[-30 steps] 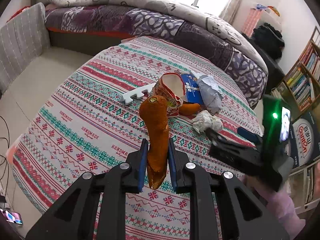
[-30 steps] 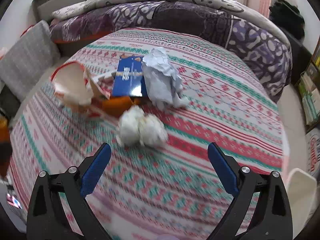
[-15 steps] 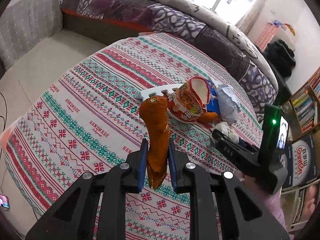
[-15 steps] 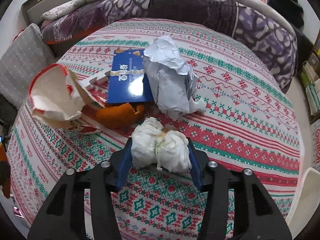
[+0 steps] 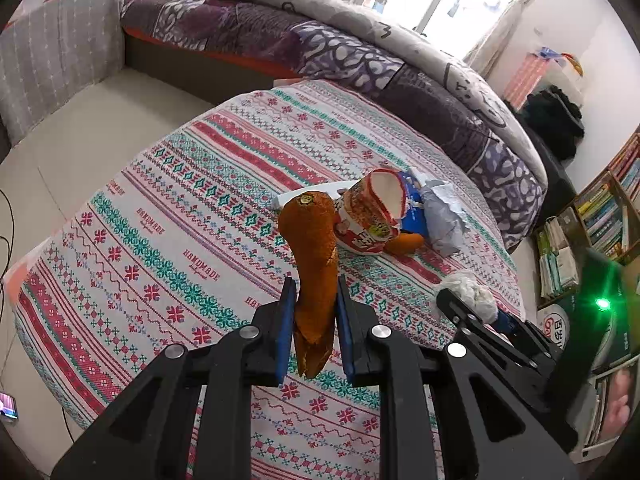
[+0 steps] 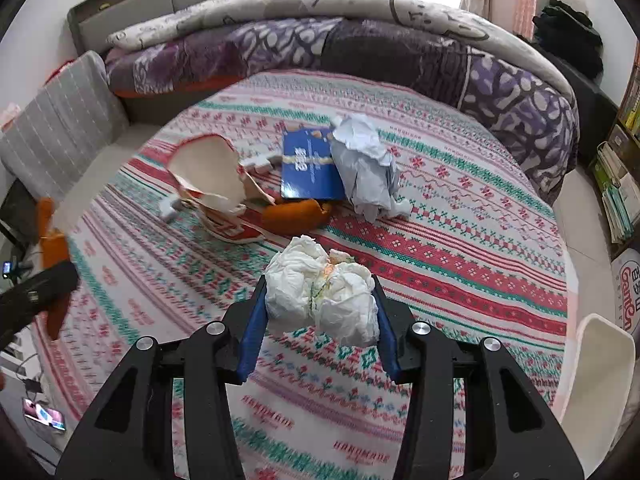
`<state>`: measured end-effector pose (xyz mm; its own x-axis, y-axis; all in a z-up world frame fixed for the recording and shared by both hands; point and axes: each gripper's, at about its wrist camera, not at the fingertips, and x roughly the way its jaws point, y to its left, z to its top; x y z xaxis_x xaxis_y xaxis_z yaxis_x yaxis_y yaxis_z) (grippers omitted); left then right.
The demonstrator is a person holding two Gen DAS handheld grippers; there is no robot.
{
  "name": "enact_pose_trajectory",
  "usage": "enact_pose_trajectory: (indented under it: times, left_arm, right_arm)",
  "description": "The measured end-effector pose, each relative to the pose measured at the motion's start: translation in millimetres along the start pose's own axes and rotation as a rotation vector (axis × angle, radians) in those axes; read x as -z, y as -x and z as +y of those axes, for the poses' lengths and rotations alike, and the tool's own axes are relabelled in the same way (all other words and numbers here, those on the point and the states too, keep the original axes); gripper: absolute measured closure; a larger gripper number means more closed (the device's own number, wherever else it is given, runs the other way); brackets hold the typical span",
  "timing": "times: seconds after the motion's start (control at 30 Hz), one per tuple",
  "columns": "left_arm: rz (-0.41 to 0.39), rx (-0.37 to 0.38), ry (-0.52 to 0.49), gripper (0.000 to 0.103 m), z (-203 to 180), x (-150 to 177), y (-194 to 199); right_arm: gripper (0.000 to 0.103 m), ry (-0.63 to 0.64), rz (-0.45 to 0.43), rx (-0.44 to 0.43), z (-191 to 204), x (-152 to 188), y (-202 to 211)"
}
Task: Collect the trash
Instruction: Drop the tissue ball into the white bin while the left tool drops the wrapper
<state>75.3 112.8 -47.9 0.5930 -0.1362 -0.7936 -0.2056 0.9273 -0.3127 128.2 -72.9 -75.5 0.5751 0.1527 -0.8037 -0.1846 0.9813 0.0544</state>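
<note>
Whereas it lay on the desk (image 6: 460, 240) before, the tissue wad (image 6: 322, 296) is now lifted, clamped in the right hand-held gripper (image 6: 320, 320) at lower centre; the peel (image 5: 314, 276) stays pinched in the left hand-held gripper (image 5: 314, 320).

Both fisheye cameras are looking forward along their own fingers and down over the patterned tablecloth (image 5: 168, 216) toward the bed (image 6: 360, 40) — the left one sitting farther back and left, the right one nearer — and both are sharing the trash pile (image 6: 280, 184) mid-table.
</note>
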Motion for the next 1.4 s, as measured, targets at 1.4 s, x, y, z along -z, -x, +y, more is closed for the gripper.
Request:
enact_pose_trajectory:
  times: [1.4]
  left_arm:
    - [0.017, 0.057, -0.355, 0.083, -131.9, 58.2, -8.0]
  right_arm:
    - [0.057, -0.555, -0.032, 0.156, -227.9, 66.8, 113.9]
